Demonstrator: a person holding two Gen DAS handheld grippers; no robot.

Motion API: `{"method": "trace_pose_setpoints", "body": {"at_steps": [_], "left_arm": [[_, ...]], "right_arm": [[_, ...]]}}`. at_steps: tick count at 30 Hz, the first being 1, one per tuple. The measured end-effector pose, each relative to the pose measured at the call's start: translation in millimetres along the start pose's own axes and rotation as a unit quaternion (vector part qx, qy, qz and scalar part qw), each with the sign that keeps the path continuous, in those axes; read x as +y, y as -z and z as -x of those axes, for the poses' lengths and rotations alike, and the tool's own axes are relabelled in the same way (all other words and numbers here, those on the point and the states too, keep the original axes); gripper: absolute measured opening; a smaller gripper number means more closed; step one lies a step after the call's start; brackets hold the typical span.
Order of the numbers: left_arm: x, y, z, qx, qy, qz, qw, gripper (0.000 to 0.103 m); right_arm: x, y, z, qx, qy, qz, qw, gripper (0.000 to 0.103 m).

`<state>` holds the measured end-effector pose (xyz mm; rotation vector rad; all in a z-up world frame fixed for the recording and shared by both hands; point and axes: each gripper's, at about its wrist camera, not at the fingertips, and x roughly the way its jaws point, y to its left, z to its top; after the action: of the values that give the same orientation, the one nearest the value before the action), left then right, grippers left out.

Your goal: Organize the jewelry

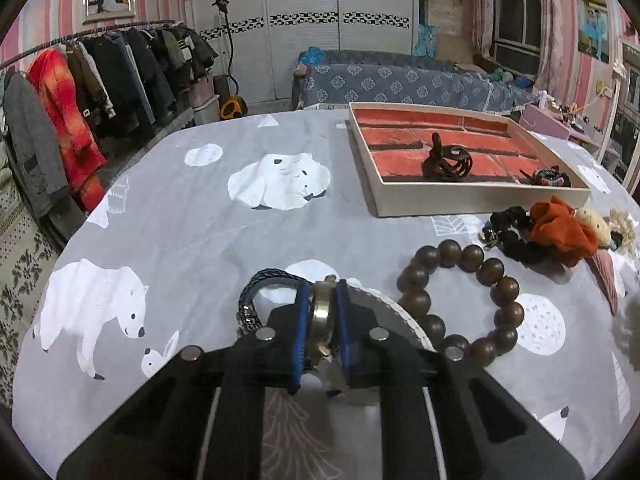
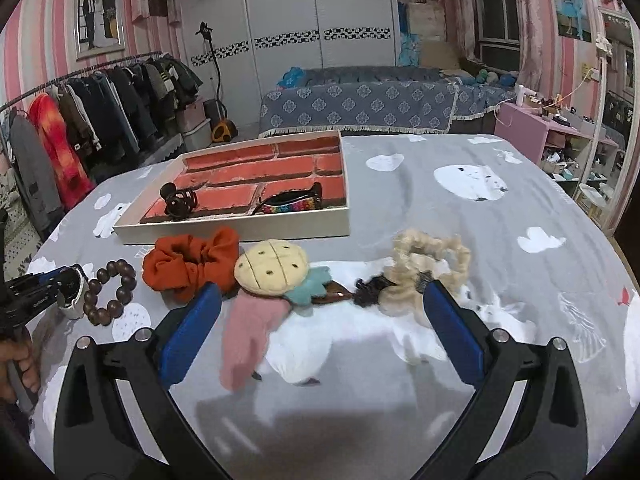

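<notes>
My left gripper (image 1: 323, 300) is shut on a round metal watch case (image 1: 322, 316), held edge-on between the blue pads. Its dark braided strap (image 1: 264, 280) loops out to the left over the cloth. A wooden bead bracelet (image 1: 505, 287) lies just to its right. The right wrist view shows my right gripper (image 2: 322, 290) open above the cloth, its fingers either side of a pineapple plush clip (image 2: 272, 266) and a pink piece (image 2: 248, 340). Beside them lie an orange scrunchie (image 2: 188, 264) and a cream scrunchie (image 2: 428, 256). The left gripper (image 2: 60, 286) shows at the far left.
A cream tray (image 1: 480, 198) lined in a red brick pattern sits at the back and holds a black claw clip (image 1: 448, 160) and a colourful band (image 1: 548, 178). A white curved piece (image 1: 400, 312) lies beside the left gripper. A clothes rack stands off the table's left edge.
</notes>
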<state>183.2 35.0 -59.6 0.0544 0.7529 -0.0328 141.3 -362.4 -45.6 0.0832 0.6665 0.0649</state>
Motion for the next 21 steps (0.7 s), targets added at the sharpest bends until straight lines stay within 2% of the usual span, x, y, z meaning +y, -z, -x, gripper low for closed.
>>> {"method": "trace_pose_setpoints", "body": {"at_steps": [4, 11, 12, 13, 14, 17, 21], "left_arm": [[-1, 0, 4, -0.005, 0.006, -0.003, 1.0000, 0.013], [7, -8, 13, -0.022, 0.014, 0.013, 0.9996, 0.013], [8, -11, 16, -0.026, 0.017, 0.014, 0.9994, 0.013], [8, -14, 18, -0.030, 0.018, 0.017, 0.9992, 0.013], [8, -16, 20, -0.034, 0.018, 0.018, 0.9991, 0.012], [6, -26, 25, -0.044, 0.018, 0.019, 0.9987, 0.012], [-1, -37, 37, -0.062, 0.020, 0.021, 0.9977, 0.012]], "right_arm": [[14, -7, -29, 0.027, 0.001, 0.006, 1.000, 0.098], [24, -11, -69, 0.069, -0.002, 0.011, 0.998, 0.086], [27, -12, -77, 0.085, -0.003, 0.016, 0.996, 0.083], [28, -11, -82, 0.098, -0.009, 0.018, 0.995, 0.064], [28, -12, -84, 0.099, -0.012, 0.020, 0.995, 0.057], [27, -11, -82, 0.096, -0.017, 0.018, 0.995, 0.049], [20, -14, -66, 0.074, -0.030, 0.008, 0.997, 0.047]]}}
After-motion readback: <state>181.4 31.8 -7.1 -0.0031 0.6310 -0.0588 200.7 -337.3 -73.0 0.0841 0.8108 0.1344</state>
